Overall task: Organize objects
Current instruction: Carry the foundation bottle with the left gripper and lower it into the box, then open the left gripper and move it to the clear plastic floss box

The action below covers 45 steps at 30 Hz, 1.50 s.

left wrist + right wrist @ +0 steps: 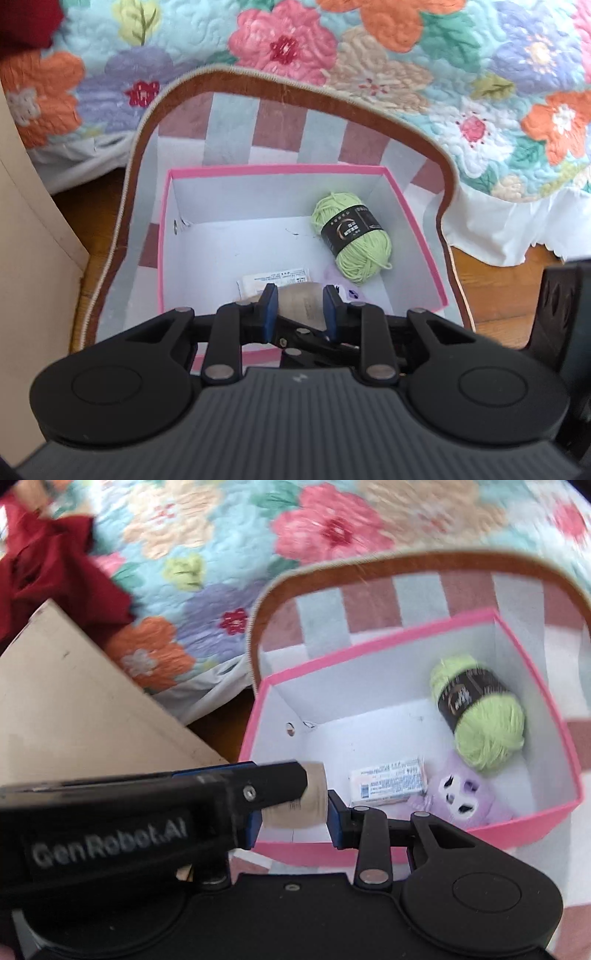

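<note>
With both grippers' jaws clamped on the beige roll [295, 797], you should keep it level above the pink box [535, 814] before lowering.

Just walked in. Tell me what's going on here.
A person is tidying with two handheld grippers. The left gripper and the right gripper both appear closed on one beige roll, held over the near side of the pink box. That box sits inside a striped basket. Already lying in the box are green yarn, a printed white packet and a purple plush toy. The roll is not yet set down.
</note>
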Tool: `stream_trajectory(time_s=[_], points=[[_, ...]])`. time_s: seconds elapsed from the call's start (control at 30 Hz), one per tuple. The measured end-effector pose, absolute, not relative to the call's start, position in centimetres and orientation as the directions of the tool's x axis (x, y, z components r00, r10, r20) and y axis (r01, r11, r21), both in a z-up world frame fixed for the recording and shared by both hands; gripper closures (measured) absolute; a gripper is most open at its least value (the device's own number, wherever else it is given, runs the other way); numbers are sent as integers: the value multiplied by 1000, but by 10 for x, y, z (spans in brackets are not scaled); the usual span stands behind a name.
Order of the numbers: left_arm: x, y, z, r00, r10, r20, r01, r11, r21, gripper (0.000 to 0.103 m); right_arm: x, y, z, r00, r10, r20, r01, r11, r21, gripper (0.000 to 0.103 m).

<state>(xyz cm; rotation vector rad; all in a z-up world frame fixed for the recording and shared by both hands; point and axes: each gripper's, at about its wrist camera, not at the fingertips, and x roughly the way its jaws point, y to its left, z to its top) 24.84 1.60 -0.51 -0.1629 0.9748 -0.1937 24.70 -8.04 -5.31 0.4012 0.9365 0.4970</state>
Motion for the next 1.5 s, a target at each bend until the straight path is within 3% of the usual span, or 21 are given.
stream_trajectory(time_s=[0.37, 0.63, 0.8, 1.07, 1.13, 1.37, 1.5], points=[[269, 30, -47, 537, -260, -802, 37, 958, -285, 78, 267, -64, -86, 488, 502, -714, -184, 859, 478, 63], [272, 62, -59, 593, -202, -780, -140, 927, -347, 79, 291, -50, -98, 475, 455, -754, -190, 889, 417, 63], [273, 65, -47, 627, -187, -756, -104, 942, -319, 78, 307, -44, -100, 484, 449, -751, -200, 892, 405, 63], [274, 91, -56, 641, -244, -728, -150, 890, -430, 78, 325, -25, -111, 469, 467, -750, -250, 884, 395, 59], [275, 90, -56, 633, -229, -739, -152, 899, -410, 78, 319, -28, -107, 486, 472, -736, -257, 882, 396, 54], [267, 67, -44, 593, -192, -782, -108, 943, -314, 78, 284, -58, -87, 495, 435, -752, -308, 897, 316, 54], [256, 47, -27, 553, -105, -826, -90, 979, -184, 65, 261, -83, -65, 480, 443, -758, -360, 887, 290, 54]])
